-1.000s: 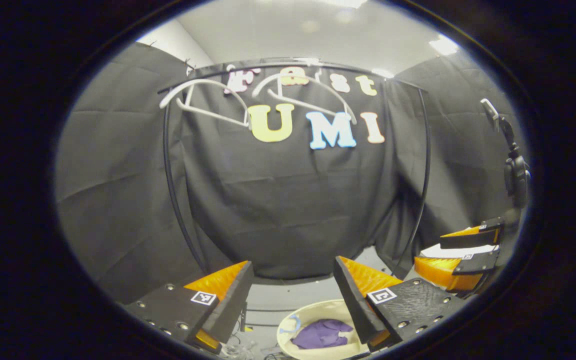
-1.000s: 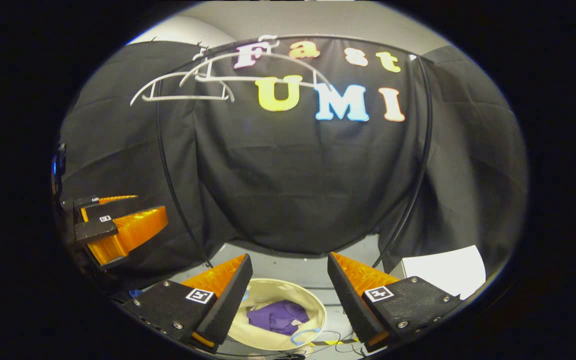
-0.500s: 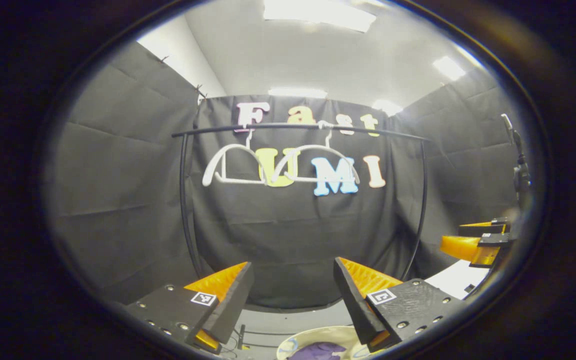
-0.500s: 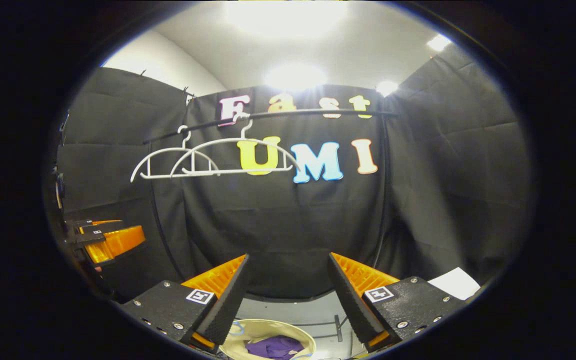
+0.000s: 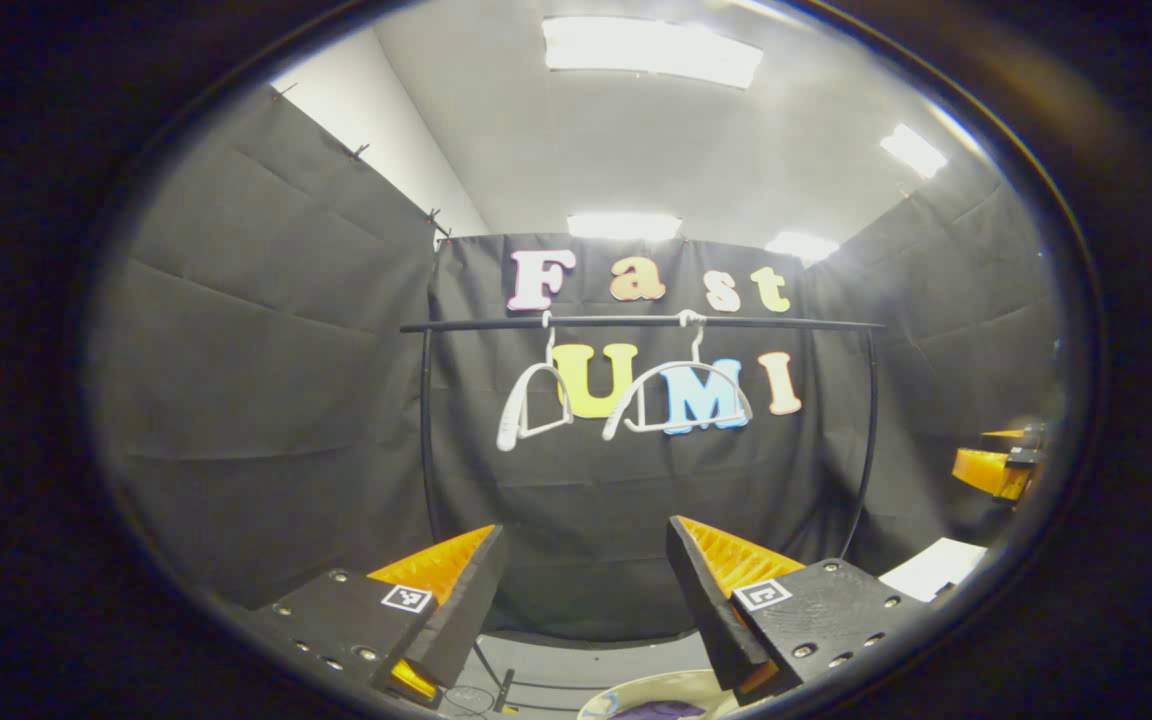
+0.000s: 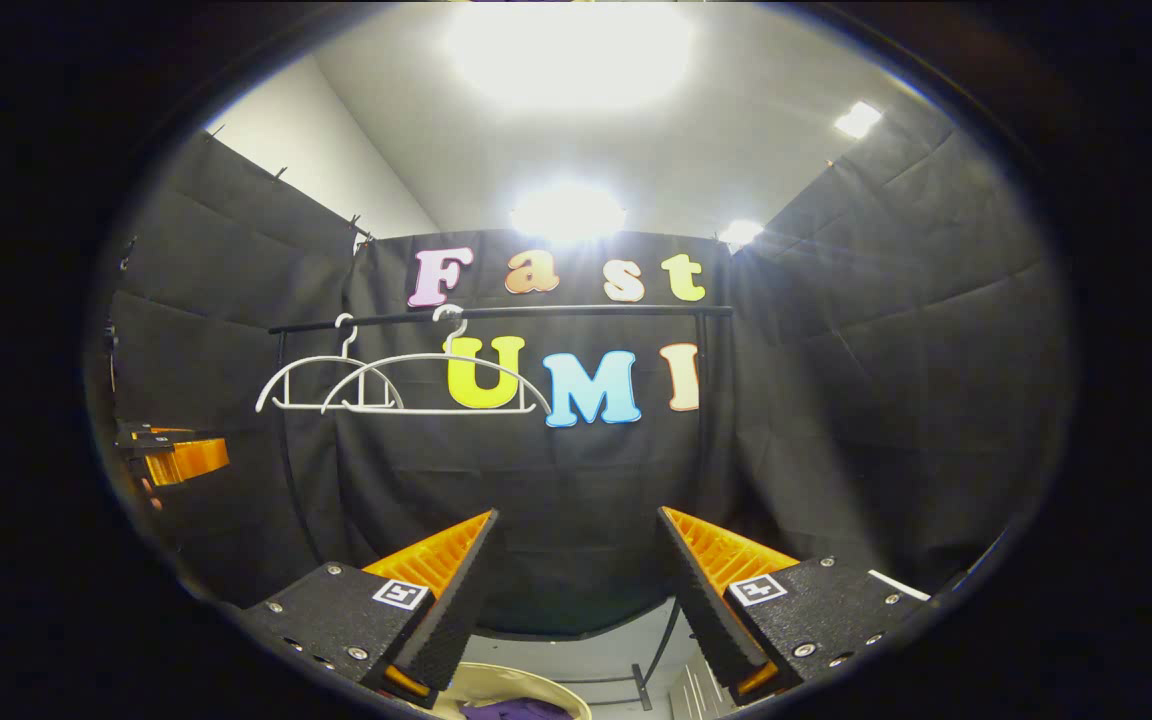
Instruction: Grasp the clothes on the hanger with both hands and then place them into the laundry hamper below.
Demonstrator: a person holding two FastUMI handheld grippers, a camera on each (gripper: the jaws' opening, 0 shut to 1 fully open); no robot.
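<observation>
Left gripper [image 5: 584, 575] at the bottom of the left gripper view, fingers spread wide with nothing between them, aimed level at the black cloth back wall; just below and between the fingers, at the very bottom edge, a sliver of the cream laundry hamper [image 5: 658, 688] with a scrap of purple clothes [image 5: 661, 711] lying inside it; further out, a black clothes rail [image 5: 636, 322] running across in front of the wall, with two bare white hangers [image 5: 676, 400] hooked over it side by side, turned at an angle; far right edge, the right gripper [image 5: 1004, 462] seen small and partly cut off; a white sheet [image 5: 936, 568] low on the right near the floor; ceiling lights [image 5: 648, 48] overhead. Right gripper [image 6: 576, 570] at the bottom of the right gripper view, fingers likewise held well apart and gripping nothing; beneath them, at the lower edge, the hamper rim [image 6: 526, 680] and the purple clothes [image 6: 516, 710] resting in it; beyond, the same rail [image 6: 496, 313] with both white hangers [image 6: 401, 385] hanging empty towards its left end, overlapping one another; at the far left edge, the left gripper [image 6: 171, 455], small and partly hidden; bright ceiling glare above.
</observation>
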